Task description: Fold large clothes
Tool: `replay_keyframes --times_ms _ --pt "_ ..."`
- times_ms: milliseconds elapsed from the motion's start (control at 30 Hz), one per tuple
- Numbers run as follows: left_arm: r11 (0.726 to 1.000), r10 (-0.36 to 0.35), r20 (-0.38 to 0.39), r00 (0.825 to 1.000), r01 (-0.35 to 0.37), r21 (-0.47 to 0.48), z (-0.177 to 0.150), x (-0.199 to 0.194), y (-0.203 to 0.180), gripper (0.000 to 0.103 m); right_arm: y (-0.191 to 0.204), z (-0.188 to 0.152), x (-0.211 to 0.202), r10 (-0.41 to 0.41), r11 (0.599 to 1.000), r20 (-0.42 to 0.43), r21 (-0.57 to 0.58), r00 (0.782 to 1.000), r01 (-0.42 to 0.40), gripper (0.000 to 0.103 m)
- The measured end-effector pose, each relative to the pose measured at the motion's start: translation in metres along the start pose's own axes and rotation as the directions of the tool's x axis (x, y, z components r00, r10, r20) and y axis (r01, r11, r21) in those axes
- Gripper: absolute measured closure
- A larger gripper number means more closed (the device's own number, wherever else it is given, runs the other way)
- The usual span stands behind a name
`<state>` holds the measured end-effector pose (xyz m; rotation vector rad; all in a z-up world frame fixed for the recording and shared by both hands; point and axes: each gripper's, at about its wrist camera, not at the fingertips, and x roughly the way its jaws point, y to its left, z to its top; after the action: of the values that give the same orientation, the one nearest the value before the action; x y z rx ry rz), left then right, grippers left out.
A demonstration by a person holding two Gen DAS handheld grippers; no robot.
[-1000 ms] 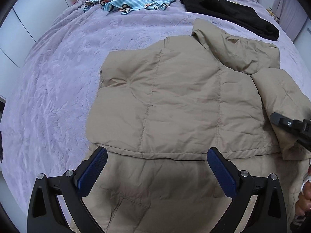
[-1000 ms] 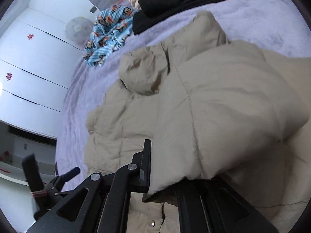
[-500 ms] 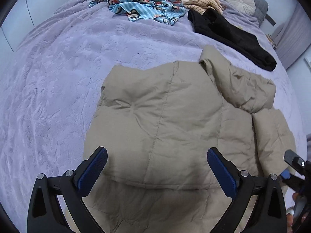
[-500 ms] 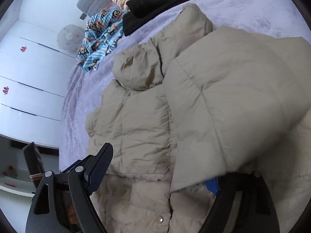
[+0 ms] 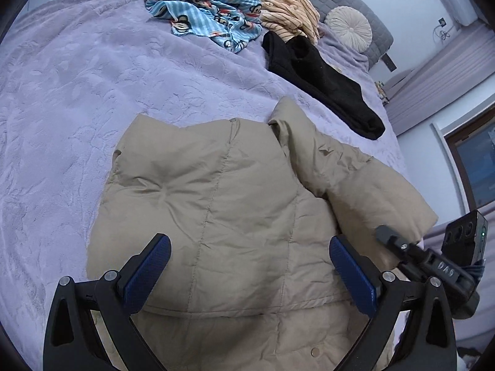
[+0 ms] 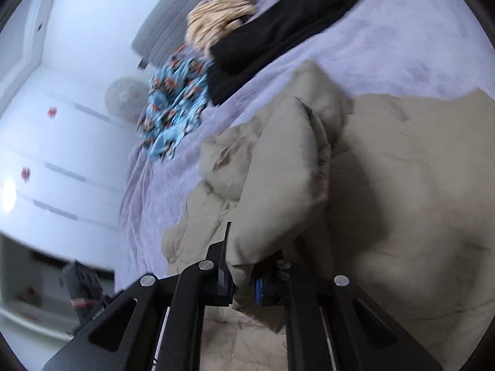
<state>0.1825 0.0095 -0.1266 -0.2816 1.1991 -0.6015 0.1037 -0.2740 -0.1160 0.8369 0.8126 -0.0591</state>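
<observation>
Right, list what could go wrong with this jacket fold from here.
1. The right claw pinches only a small bunch of the puffy beige jacket; slick fabric might slip out.
2. The left claw hangs open, pinning nothing, so pulling could drag the whole jacket across the purple bedspread.

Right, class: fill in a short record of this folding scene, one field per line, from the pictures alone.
Garment: beige jacket, spread on the bed
Surface: purple blanket
Left tool: open, over the jacket
Right tool: shut on a jacket fold
Other clothes: black garment, blue patterned cloth
</observation>
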Motion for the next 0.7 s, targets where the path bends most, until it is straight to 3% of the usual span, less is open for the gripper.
replay_keyframes --times_ms 100,167,233,300,433,567,600,633,667,700 --pt "0.996 -0.090 -0.021 0.996 0.090 -0.028 0.004 -0.001 0.004 0.000 0.044 -0.021 0.037 -0.056 0.980 -0.092 -0.195 0.994 0.037 0.088" --pt "0.988 -0.147 -0.038 0.988 0.145 -0.054 0.006 0.002 0.006 0.000 0.057 -0.038 0.064 -0.121 0.960 -0.173 -0.272 0.978 0.070 0.083" --pt "0.983 -0.174 -0.056 0.983 0.170 -0.063 0.005 0.006 0.006 0.000 0.058 -0.051 0.079 -0.155 0.951 -0.243 -0.299 0.958 0.078 0.044" --pt "0.977 -0.209 -0.084 0.974 0.204 -0.064 0.004 0.014 0.002 0.000 0.054 -0.059 0.077 -0.136 0.957 -0.278 -0.286 0.951 0.053 0.028" --pt "0.968 -0.247 -0.145 0.958 0.239 -0.073 0.000 0.036 -0.009 0.000 0.034 -0.061 0.037 -0.112 0.965 -0.257 -0.257 0.960 0.044 0.028" --pt "0.970 -0.244 -0.208 0.947 0.240 -0.047 -0.006 0.062 -0.028 0.000 -0.013 -0.066 -0.021 -0.161 0.972 -0.210 -0.206 0.964 0.117 0.028" --pt "0.974 -0.227 -0.225 0.948 0.225 -0.037 -0.008 0.070 -0.033 0.002 -0.022 -0.070 -0.030 -0.184 0.969 -0.205 -0.202 0.961 0.143 0.036" --pt "0.977 -0.213 -0.242 0.947 0.213 -0.029 -0.011 0.078 -0.037 0.022 -0.035 -0.073 -0.041 -0.216 0.964 -0.204 -0.199 0.955 0.175 0.054" --pt "0.980 -0.195 -0.274 0.942 0.196 -0.023 -0.014 0.087 -0.041 0.050 -0.048 -0.077 -0.049 -0.247 0.959 -0.214 -0.194 0.945 0.206 0.061" --pt "0.985 -0.167 -0.309 0.936 0.168 -0.023 -0.017 0.096 -0.044 0.066 -0.061 -0.080 -0.055 -0.265 0.957 -0.229 -0.184 0.936 0.226 0.067"
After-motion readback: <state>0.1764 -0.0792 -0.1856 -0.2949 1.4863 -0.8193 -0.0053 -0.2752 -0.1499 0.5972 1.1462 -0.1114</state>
